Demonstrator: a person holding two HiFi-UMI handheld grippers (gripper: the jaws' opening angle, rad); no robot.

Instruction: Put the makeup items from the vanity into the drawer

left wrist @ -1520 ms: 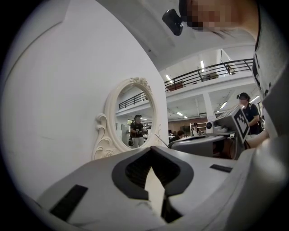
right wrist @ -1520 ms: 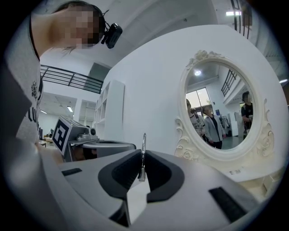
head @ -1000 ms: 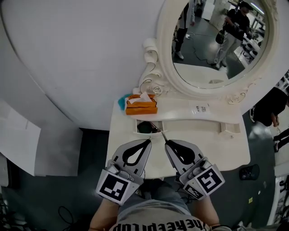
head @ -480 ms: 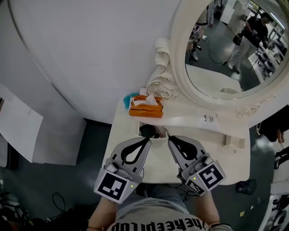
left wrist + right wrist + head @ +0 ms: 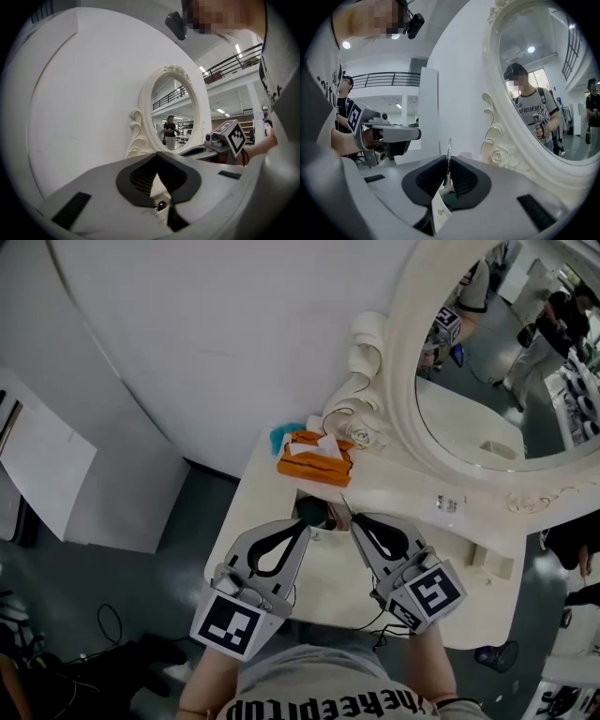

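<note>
Seen from my head the light is even and soft, the white wall (image 5: 234,352) bright and the floor (image 5: 122,615) dim, with little shadow. Both gripper views bulge and fade to black at the corners. Ceiling lamps (image 5: 346,45) glare, the thin metal stick (image 5: 448,150) in my right gripper (image 5: 447,177) glints, and the jaws nearest the lens are soft.
</note>
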